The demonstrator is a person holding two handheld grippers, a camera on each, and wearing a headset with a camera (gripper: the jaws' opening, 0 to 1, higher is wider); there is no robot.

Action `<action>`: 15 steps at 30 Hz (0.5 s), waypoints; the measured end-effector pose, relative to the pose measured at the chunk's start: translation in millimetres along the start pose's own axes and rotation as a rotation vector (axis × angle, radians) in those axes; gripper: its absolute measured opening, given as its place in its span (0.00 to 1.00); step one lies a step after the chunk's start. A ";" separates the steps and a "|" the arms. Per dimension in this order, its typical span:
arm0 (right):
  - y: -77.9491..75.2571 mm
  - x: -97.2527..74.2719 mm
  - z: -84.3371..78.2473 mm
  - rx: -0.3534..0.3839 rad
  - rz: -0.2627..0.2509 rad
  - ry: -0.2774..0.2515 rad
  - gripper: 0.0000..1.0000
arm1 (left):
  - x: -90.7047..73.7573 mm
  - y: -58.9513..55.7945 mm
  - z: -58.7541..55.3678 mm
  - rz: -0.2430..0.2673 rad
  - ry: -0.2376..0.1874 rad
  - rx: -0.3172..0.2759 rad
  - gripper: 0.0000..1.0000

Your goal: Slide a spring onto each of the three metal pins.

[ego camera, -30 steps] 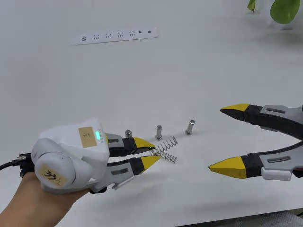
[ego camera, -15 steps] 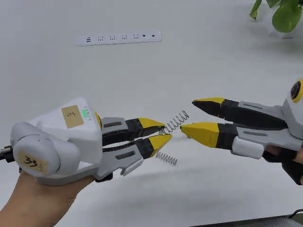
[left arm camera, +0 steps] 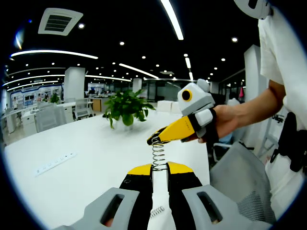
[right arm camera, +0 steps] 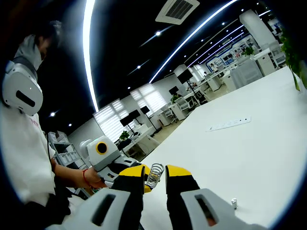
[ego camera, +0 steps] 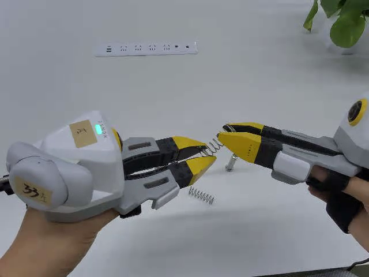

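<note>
White tabletop (ego camera: 259, 69) in a big open-plan office, with a power strip (ego camera: 145, 48) at the back and a plant (ego camera: 340, 17) in the corner. Both tools are up in the air sharing one spring (ego camera: 212, 145). The left tool (ego camera: 206, 158) is clamped on one end, and the right tool (ego camera: 223, 134) looks nipped onto the other, so the spring spans the gap between them. My guess is it's a handover, to get a grip that leaves the coil's mouth free for a pin (ego camera: 231, 163), which stands bare just below. A second spring (ego camera: 201, 195) lies loose on the tabletop underneath.
</note>
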State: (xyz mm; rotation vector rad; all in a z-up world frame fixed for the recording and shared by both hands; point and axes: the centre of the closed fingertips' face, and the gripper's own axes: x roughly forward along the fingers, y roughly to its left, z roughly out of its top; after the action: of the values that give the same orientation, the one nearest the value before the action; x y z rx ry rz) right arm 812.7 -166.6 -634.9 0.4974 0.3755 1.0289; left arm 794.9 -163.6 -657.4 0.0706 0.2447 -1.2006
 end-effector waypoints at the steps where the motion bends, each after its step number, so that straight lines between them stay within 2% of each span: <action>1: 0.2 -0.1 0.1 -0.008 -0.002 0.003 0.17 | 0.0 0.1 0.1 -0.002 -0.002 -0.002 0.10; 4: 0.6 -0.5 0.0 -0.025 -0.005 0.010 0.13 | 0.6 -1.0 0.0 -0.008 -0.001 0.001 0.10; 15: 4.5 0.1 -2.9 -0.061 -0.002 0.041 0.12 | 3.0 -3.4 -3.2 -0.022 0.020 0.008 0.11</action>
State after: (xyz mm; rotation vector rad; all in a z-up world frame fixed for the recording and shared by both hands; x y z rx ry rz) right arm 808.0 -164.0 -634.8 0.4217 0.3796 1.0469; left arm 792.3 -167.0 -660.9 0.0875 0.2586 -1.2237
